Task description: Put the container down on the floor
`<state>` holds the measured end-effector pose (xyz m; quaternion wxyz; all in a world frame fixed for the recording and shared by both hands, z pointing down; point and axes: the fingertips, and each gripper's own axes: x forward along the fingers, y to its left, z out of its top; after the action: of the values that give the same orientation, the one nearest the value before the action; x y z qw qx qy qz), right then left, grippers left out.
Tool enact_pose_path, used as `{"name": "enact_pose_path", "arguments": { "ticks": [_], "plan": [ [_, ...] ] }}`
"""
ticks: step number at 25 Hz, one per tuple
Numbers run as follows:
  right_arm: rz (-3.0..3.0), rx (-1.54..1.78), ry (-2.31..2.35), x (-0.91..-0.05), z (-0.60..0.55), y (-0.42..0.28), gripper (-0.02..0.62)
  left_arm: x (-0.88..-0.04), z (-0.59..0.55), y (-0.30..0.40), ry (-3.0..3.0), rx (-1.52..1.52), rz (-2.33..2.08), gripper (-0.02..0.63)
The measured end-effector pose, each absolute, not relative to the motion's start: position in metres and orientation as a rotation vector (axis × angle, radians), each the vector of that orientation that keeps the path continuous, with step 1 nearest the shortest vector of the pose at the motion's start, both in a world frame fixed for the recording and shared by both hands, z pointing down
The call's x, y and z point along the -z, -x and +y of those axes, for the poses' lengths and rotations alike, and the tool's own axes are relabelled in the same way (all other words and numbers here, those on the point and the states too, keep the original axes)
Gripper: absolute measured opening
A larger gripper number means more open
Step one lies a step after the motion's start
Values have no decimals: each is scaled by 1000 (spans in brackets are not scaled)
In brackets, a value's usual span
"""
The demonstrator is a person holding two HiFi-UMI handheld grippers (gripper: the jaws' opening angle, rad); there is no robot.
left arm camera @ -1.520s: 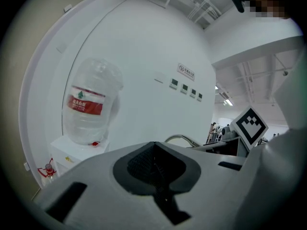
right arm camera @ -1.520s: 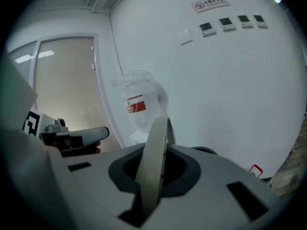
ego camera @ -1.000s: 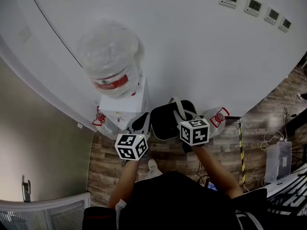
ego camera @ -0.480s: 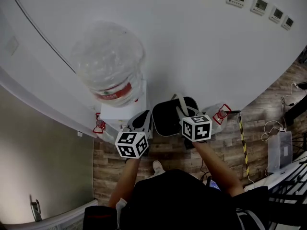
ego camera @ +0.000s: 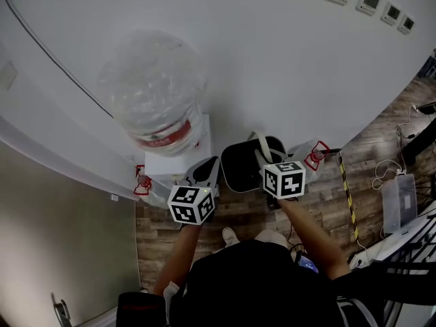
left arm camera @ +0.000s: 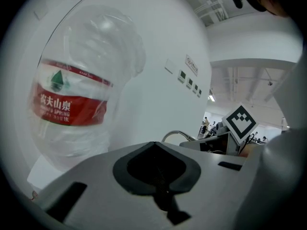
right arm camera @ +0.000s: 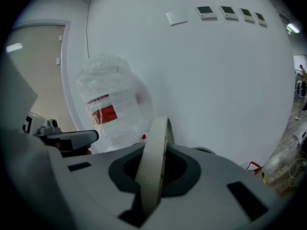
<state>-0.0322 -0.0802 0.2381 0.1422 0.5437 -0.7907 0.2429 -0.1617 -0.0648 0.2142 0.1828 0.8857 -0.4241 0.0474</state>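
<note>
From the head view I count two grippers: left gripper (ego camera: 204, 174) and right gripper (ego camera: 264, 158). Between them is one black container (ego camera: 240, 167), above the wood floor (ego camera: 240, 218) and right of one water jug (ego camera: 153, 90). In the left gripper view, the jaws are pressed together with nothing between them. In the right gripper view, the jaws pinch the container's one pale handle (right arm camera: 154, 162).

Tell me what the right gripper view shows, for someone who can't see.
The right gripper is shut on a pale curved handle. Behind stands a big clear water bottle with a red label, against a white wall.
</note>
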Motion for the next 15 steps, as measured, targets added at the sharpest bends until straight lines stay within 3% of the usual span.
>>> {"name": "enact_pose_path", "arguments": {
  "ticks": [15],
  "plan": [
    [-2228,-763,-1612,-261,-83,15,34,-238,-71,140,-2491,-181,-1126,17]
  ]
}}
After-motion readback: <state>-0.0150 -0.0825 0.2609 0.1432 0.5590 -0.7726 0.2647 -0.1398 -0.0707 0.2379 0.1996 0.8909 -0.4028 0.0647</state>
